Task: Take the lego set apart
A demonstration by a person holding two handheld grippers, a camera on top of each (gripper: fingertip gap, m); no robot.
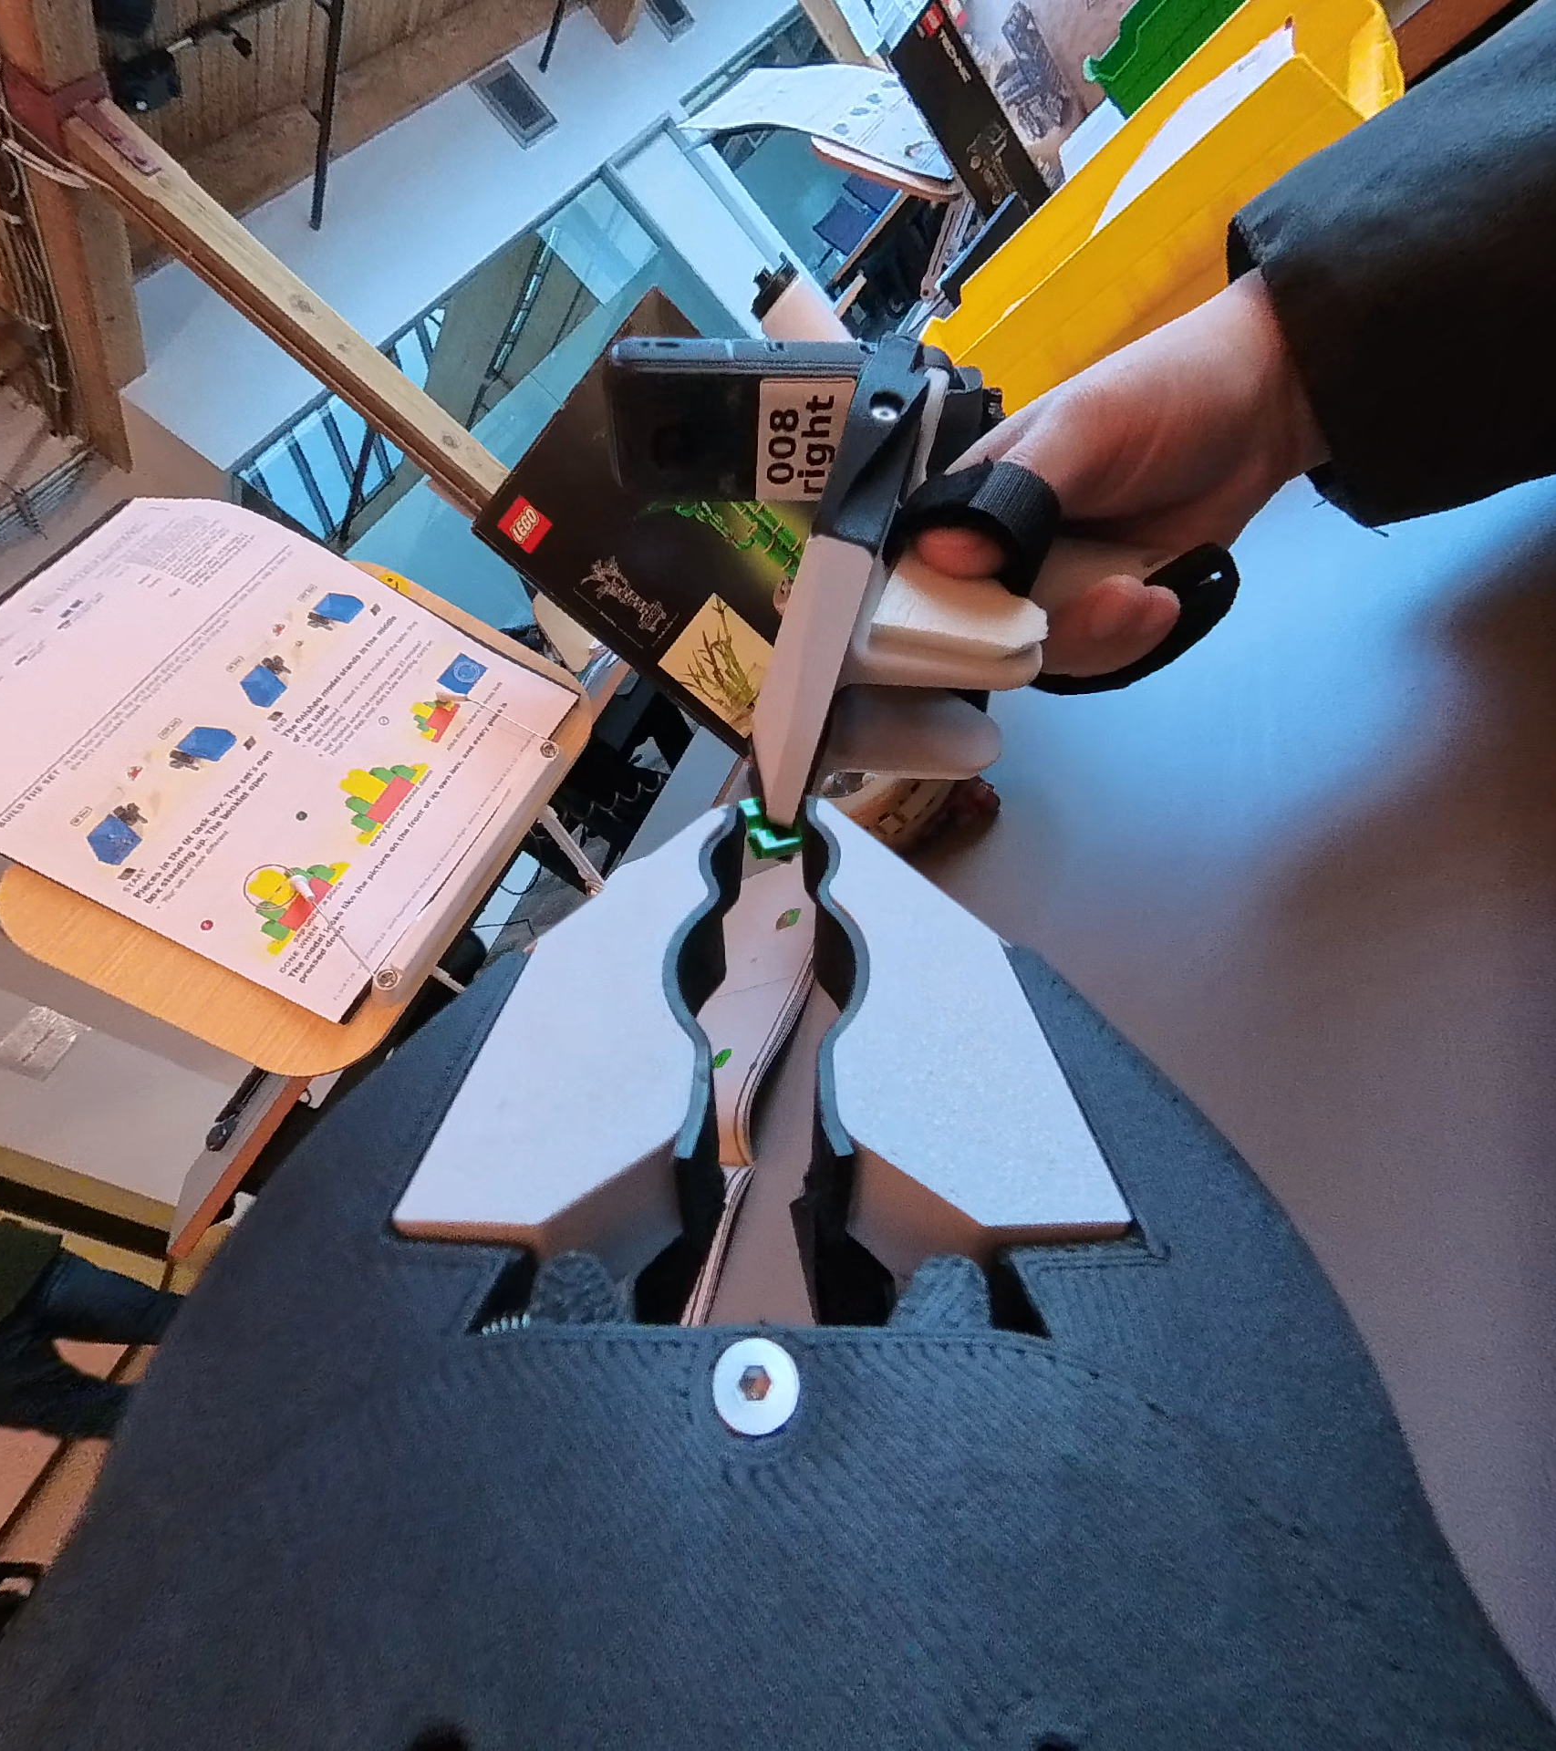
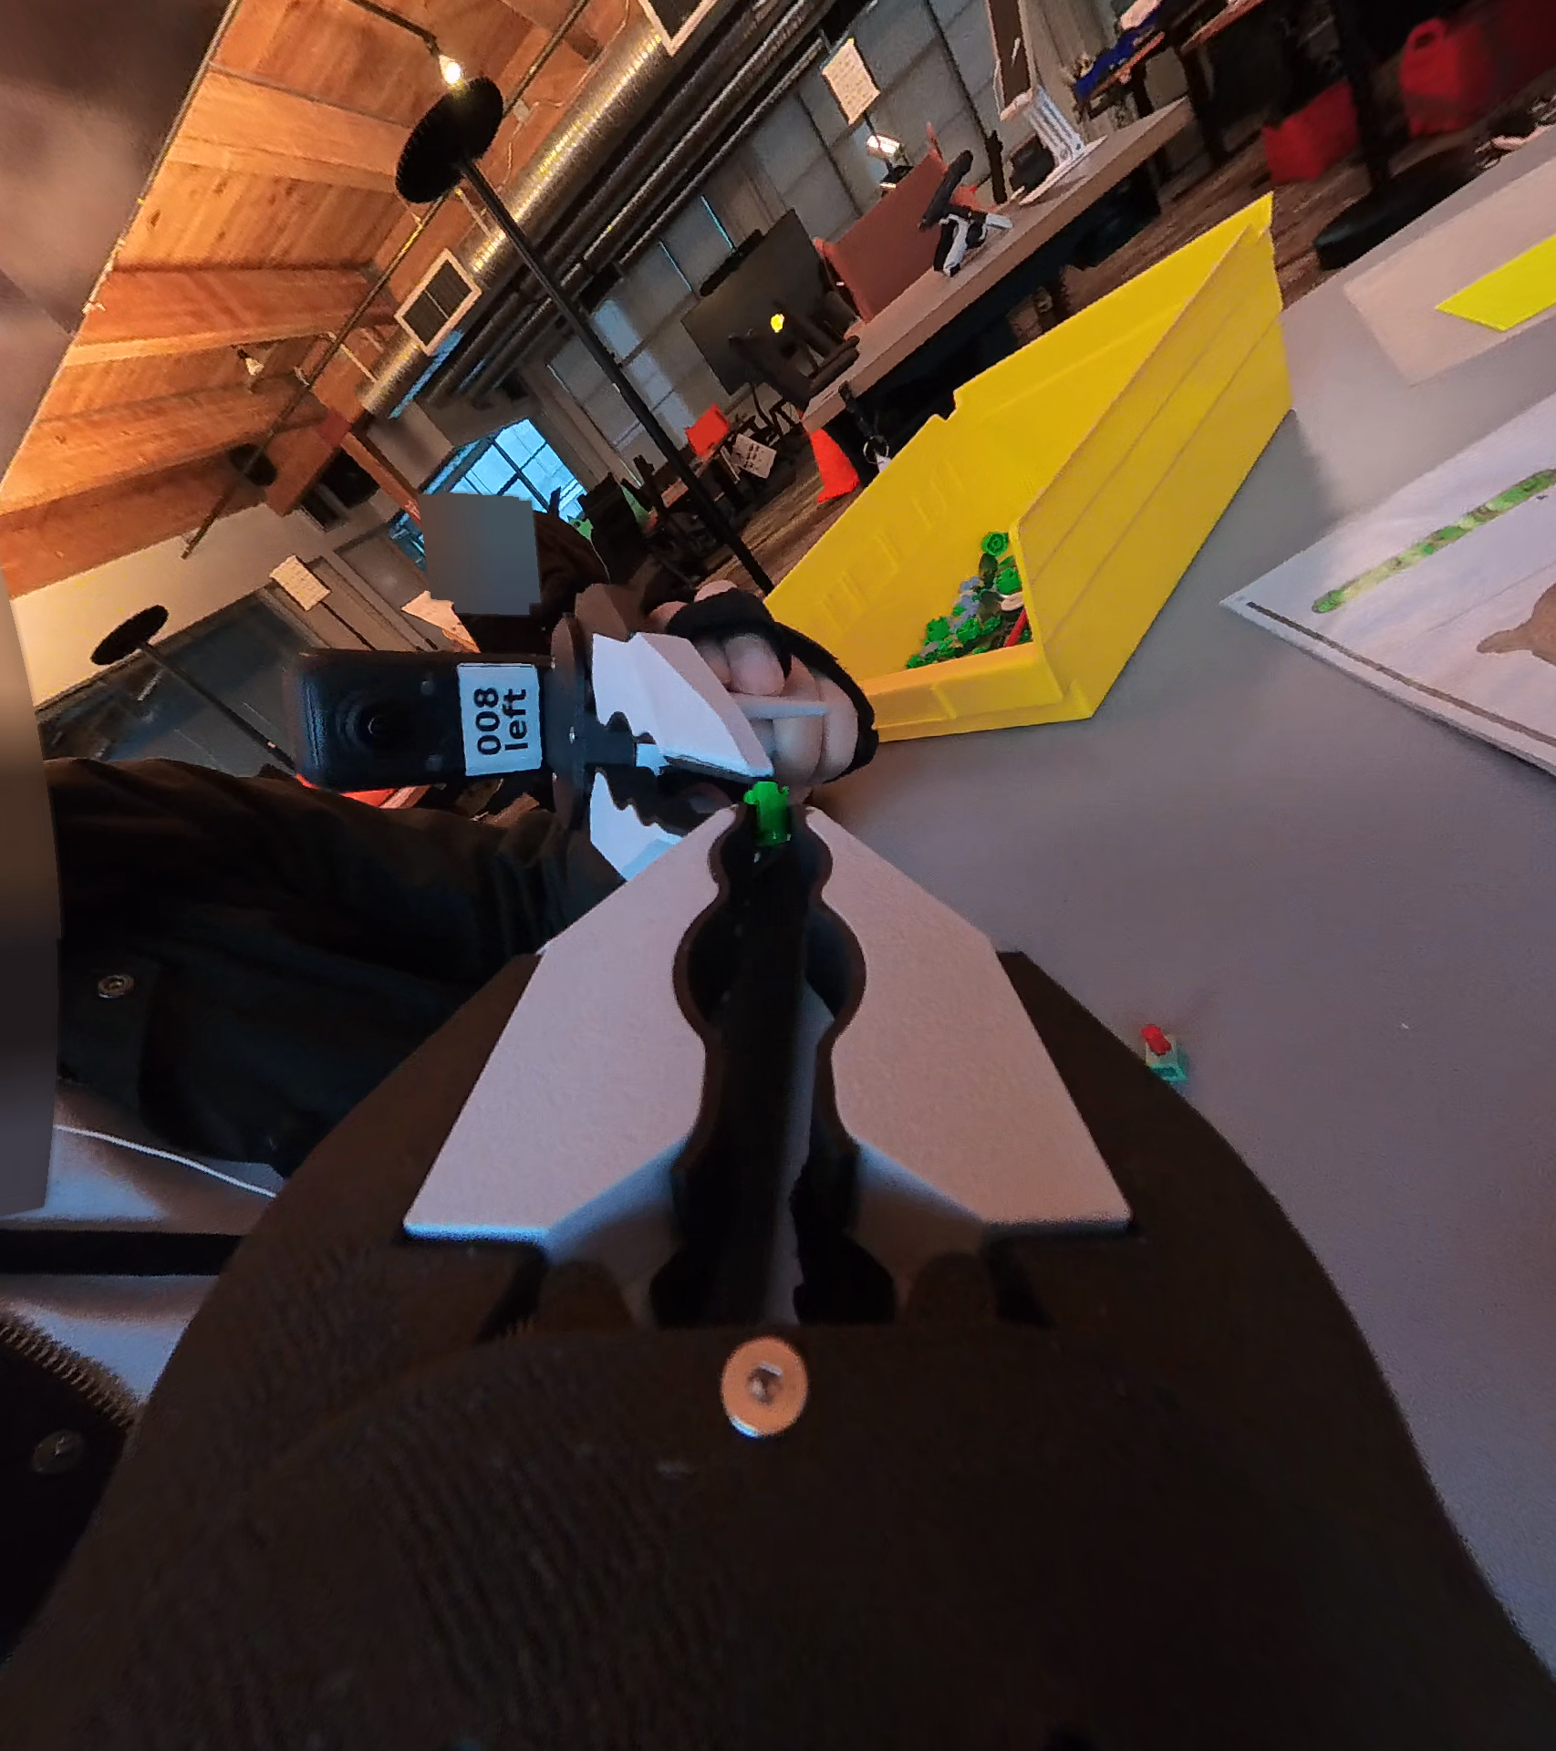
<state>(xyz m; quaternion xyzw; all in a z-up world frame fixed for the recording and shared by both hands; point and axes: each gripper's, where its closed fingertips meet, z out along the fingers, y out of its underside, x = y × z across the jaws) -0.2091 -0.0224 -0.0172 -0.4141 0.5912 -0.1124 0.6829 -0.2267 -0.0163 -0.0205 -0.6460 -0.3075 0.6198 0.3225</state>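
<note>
A small green lego piece (image 1: 772, 836) is held in the air between both grippers' tips. My left gripper (image 1: 772, 824) is shut on it from one side. My right gripper (image 2: 769, 817) is shut on the same green piece (image 2: 767, 813) from the other side. In the left wrist view the right gripper's grey fingers (image 1: 803, 682) come down onto the piece from above. In the right wrist view the left gripper (image 2: 736, 786) meets it tip to tip. A tiny red and teal lego piece (image 2: 1163, 1054) lies on the grey table (image 2: 1229, 900).
A yellow bin (image 2: 1134, 493) with several green lego pieces (image 2: 973, 606) stands on the table beyond the grippers. An open instruction booklet (image 2: 1494, 606) lies at the right. A black lego box (image 1: 642, 568) and an instruction sheet on a stand (image 1: 215, 739) are behind. Only a small space, under 4 cm, lies between the two pairs of fingers.
</note>
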